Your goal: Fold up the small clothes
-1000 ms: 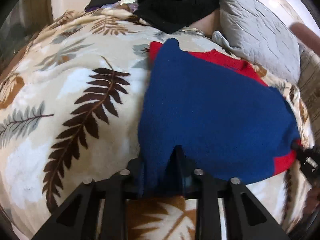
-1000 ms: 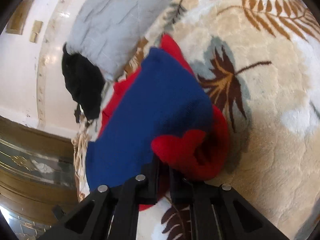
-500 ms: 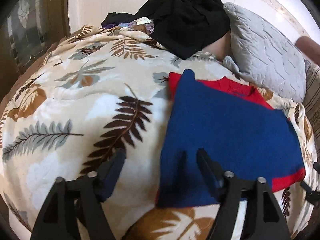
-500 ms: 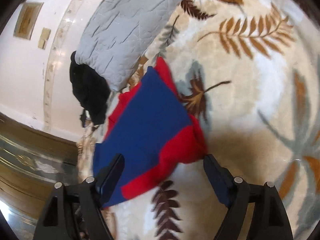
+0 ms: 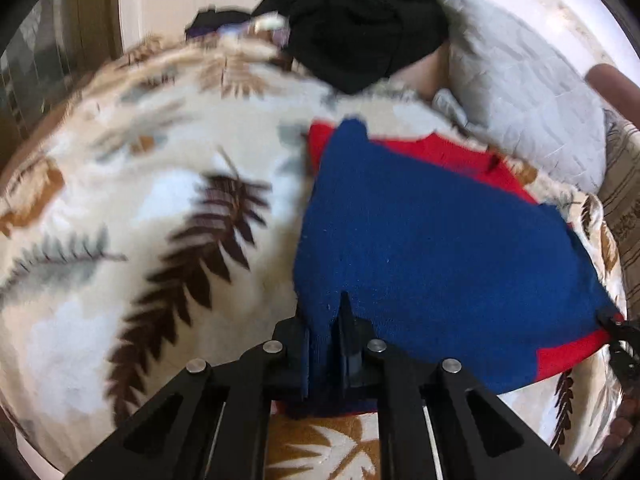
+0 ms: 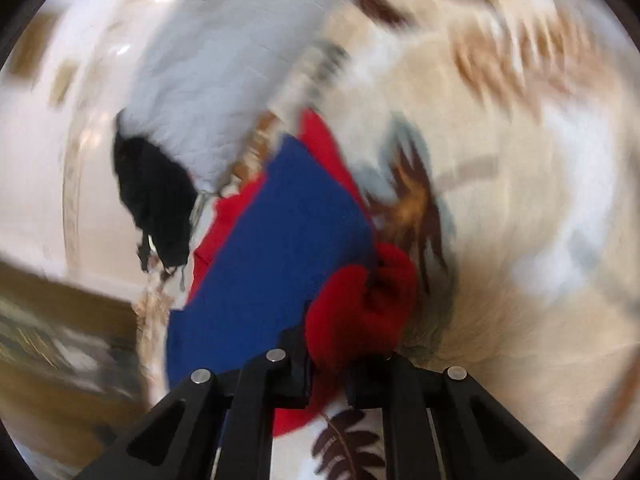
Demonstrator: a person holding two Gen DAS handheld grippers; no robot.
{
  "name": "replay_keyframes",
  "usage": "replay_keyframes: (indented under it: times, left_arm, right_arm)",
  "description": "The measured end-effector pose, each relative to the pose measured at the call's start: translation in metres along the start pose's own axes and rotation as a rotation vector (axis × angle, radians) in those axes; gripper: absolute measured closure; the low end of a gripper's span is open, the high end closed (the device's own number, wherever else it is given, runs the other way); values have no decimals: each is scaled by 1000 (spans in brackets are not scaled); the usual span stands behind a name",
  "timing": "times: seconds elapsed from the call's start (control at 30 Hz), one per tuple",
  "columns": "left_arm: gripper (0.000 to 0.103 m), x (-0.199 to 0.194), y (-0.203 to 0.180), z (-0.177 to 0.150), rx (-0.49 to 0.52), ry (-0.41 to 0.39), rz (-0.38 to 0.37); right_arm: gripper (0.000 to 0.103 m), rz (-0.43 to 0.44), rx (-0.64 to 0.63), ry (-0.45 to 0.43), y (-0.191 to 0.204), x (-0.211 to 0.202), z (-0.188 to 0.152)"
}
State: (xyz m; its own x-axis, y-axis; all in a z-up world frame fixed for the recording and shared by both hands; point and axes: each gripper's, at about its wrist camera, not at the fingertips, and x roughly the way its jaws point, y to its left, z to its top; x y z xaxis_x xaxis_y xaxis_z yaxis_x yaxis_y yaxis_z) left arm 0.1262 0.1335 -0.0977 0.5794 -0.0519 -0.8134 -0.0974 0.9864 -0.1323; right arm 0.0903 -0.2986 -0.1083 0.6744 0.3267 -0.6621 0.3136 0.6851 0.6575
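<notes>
Below, on a leaf-patterned blanket (image 5: 132, 216), lies a blue and red sweater (image 5: 432, 252), folded so that the blue layer covers most of the red one. The left gripper (image 5: 326, 344) is pressed together on the near blue edge of the sweater; a ridge of blue cloth stands pinched between its two black fingers (image 5: 346, 320). The right gripper (image 6: 328, 364) is likewise drawn tight, its fingers clamped on a bunched red corner of the same sweater (image 6: 280, 248); the red cloth bulges out above and to the right of the grip. In the left wrist view the tip of the right gripper (image 5: 618, 330) appears at the far right edge, touching the red band at the sweater's corner. A grey quilted pillow (image 5: 520, 92) lies beyond the sweater, just beside its far red edge. A heap of black clothes (image 5: 356, 20) rests at the head of the blanket, next to the pillow. The right wrist view is motion-blurred, so fine detail of the blanket (image 6: 520, 160) and the pillow (image 6: 224, 60) cannot be read there.
</notes>
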Motion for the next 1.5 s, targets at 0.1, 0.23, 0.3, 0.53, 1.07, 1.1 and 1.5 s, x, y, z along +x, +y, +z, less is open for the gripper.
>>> replay_keyframes:
  times: [0.1, 0.23, 0.3, 0.53, 1.07, 1.1, 1.5]
  left_arm:
    - [81, 26, 1, -9, 23, 78, 27]
    - [32, 13, 17, -6, -32, 40, 54]
    - [31, 0, 26, 1, -58, -12, 71]
    - [31, 13, 23, 32, -27, -16, 61]
    - [46, 67, -15, 64, 67, 28, 32]
    - [78, 69, -17, 65, 83, 42, 6]
    - [79, 60, -12, 67, 52, 28, -16]
  right_arm:
    - [86, -94, -41, 78, -15, 16, -4]
    - [50, 25, 26, 90, -43, 11, -6]
    - [25, 14, -9, 45, -39, -4, -1]
    - [24, 19, -158, 40, -10, 15, 55]
    - [80, -70, -380, 227, 31, 100, 76]
    - [82, -86, -410, 217, 37, 97, 75]
    - [78, -80, -300, 168, 17, 85, 87]
